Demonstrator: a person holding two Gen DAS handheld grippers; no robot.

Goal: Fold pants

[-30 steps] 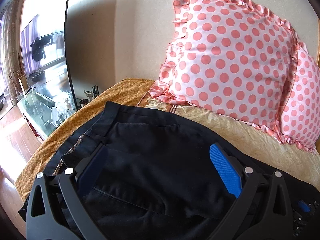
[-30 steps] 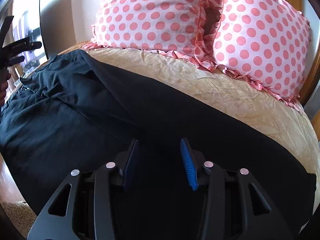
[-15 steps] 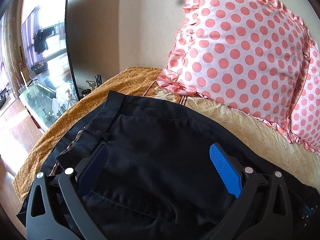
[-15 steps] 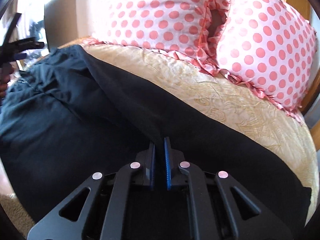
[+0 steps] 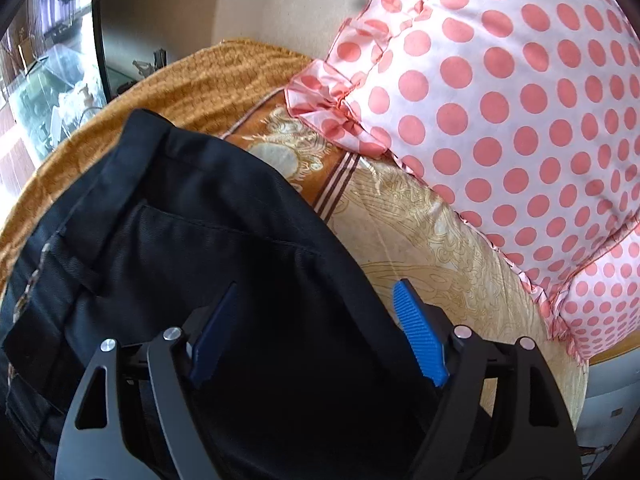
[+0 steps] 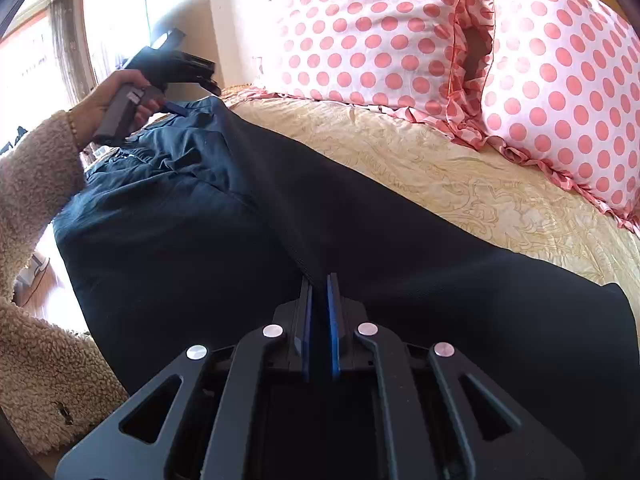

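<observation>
Black pants lie spread across the bed, waistband at the left. My left gripper hangs over the far edge of the pants near the waist. Its jaws are closing with that edge between them, and the blue pads stand apart from the cloth. In the right wrist view a hand holds this left gripper at the waist end of the pants. My right gripper is shut on a raised ridge of the black cloth at mid-leg.
Two pink polka-dot pillows lean on the wall behind the cream bedspread. An orange blanket covers the bed's left end. Beyond it are a dark screen and a glass table. A fuzzy sleeve sits at left.
The left gripper moved right toward the pants' far edge, tipped downward, and its jaws narrowed. The right gripper went from open to shut on a pinch of pants cloth.
</observation>
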